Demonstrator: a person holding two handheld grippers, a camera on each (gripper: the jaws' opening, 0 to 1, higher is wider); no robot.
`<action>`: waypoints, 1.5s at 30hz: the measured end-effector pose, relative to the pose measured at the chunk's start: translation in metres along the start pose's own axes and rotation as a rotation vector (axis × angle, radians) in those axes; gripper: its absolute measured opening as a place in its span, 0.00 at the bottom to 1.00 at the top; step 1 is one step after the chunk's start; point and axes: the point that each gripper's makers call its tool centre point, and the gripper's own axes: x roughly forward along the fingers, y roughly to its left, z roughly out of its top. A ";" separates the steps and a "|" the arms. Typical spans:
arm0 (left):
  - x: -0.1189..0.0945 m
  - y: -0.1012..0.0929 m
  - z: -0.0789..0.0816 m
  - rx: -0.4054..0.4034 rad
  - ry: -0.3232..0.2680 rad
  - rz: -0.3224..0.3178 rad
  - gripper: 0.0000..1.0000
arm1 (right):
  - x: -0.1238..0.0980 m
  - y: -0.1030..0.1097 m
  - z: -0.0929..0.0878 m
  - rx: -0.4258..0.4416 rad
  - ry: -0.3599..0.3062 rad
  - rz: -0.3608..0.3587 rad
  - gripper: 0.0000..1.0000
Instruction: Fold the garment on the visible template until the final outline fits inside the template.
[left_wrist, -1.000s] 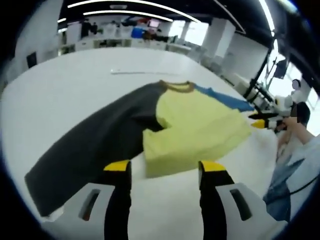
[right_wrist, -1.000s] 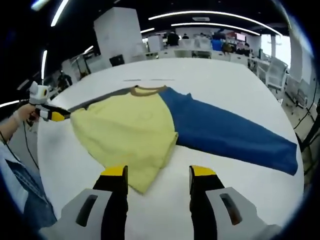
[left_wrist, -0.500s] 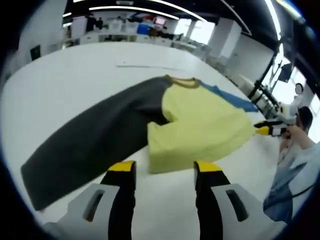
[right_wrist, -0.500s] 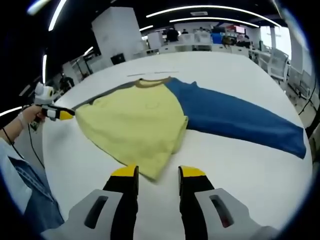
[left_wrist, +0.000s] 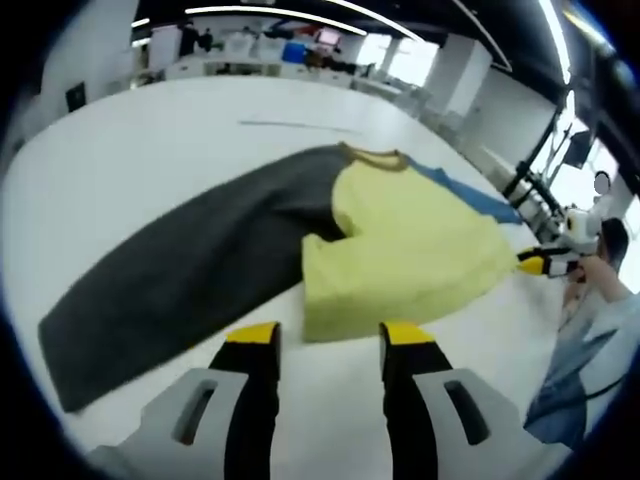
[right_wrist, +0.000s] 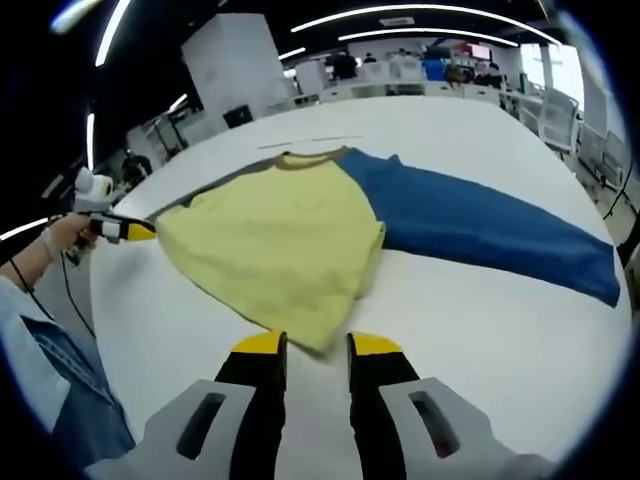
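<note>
A long-sleeved shirt lies flat on the white table (left_wrist: 110, 150). Its yellow body (left_wrist: 410, 245) has a dark grey sleeve (left_wrist: 190, 270) stretched to the left and a blue sleeve (left_wrist: 470, 200) behind it. My left gripper (left_wrist: 330, 336) is open, its yellow tips just short of the yellow hem corner. In the right gripper view the yellow body (right_wrist: 280, 245) lies ahead and the blue sleeve (right_wrist: 490, 230) runs right. My right gripper (right_wrist: 317, 346) is open, and the hem corner reaches the gap between its tips. The left gripper (right_wrist: 128, 231) shows at the shirt's far side.
A thin pale strip (left_wrist: 290, 125) lies on the table beyond the collar. The person in denim (right_wrist: 60, 390) stands at the table's edge, a hand (right_wrist: 60, 235) on the left gripper. The right gripper (left_wrist: 540, 264) shows by the hem. Office desks stand far behind.
Both grippers have moved closer to the yellow hem, and the gap between each pair of jaws has narrowed. The shirt itself has not moved.
</note>
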 end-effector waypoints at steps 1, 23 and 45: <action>0.000 0.000 0.000 -0.004 0.000 -0.002 0.33 | 0.000 0.001 0.000 0.001 0.002 0.002 0.22; 0.004 0.004 -0.005 -0.031 0.022 0.010 0.08 | 0.000 0.002 -0.003 -0.025 0.025 0.009 0.17; 0.000 0.002 -0.013 -0.058 0.038 0.019 0.00 | 0.001 0.003 -0.004 -0.025 0.018 0.010 0.06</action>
